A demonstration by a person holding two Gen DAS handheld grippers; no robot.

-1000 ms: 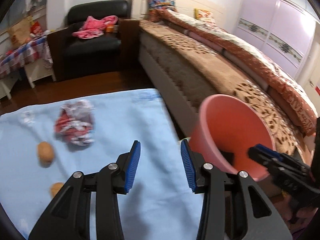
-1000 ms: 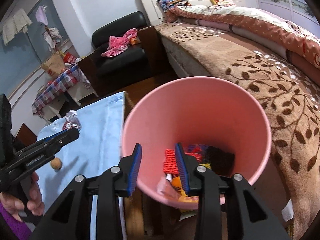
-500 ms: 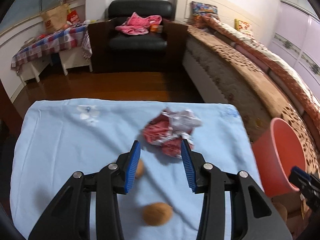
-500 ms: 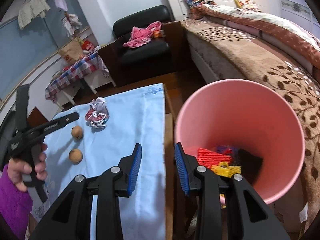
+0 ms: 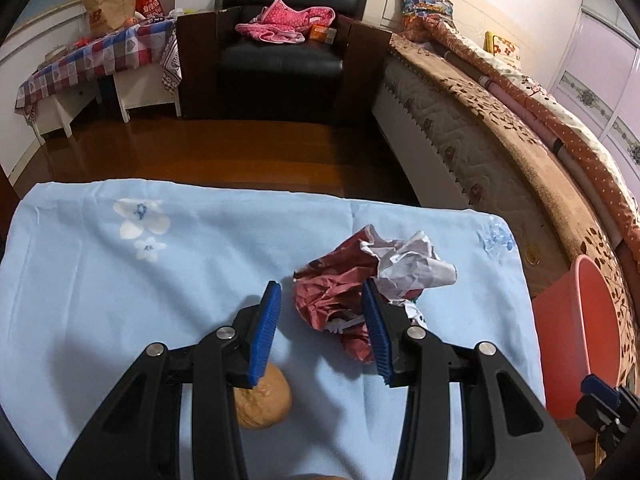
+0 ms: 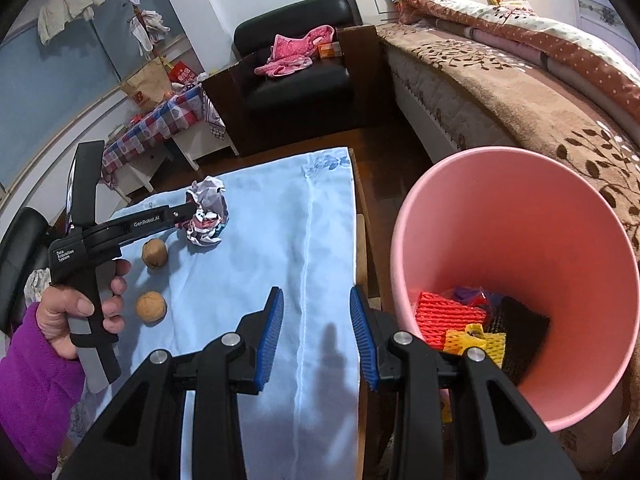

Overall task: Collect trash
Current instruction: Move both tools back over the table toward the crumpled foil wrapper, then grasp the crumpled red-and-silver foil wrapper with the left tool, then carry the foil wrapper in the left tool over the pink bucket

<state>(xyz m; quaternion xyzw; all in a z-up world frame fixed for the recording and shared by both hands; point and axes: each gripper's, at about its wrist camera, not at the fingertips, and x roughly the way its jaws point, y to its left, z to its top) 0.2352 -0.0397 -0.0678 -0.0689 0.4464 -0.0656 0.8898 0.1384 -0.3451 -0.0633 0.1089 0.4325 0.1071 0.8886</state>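
Observation:
A crumpled red and white wrapper (image 5: 352, 284) lies on the light blue cloth (image 5: 160, 272). My left gripper (image 5: 320, 292) stands open over it. The right finger overlaps the wrapper's edge and the left pad is apart from it. In the right wrist view the left gripper (image 6: 182, 214) reaches the wrapper (image 6: 206, 216) from the left. My right gripper (image 6: 316, 320) is open and empty above the cloth's right edge. The pink bin (image 6: 520, 216) stands just to its right. It holds a red foam net (image 6: 444, 314) and a yellow one (image 6: 476, 340).
Two walnuts (image 6: 154, 254) (image 6: 150, 307) lie on the cloth left of the wrapper; one walnut (image 5: 262, 400) sits under my left finger. A hand in a purple sleeve (image 6: 28, 376) holds the left gripper. A bed (image 5: 500, 128) runs along the right, with a black armchair (image 5: 280, 52) behind.
My left gripper has swung away from the bin, leftward over the cloth, and come down onto the wrapper. My right gripper has shifted left, so the bin now sits to its right.

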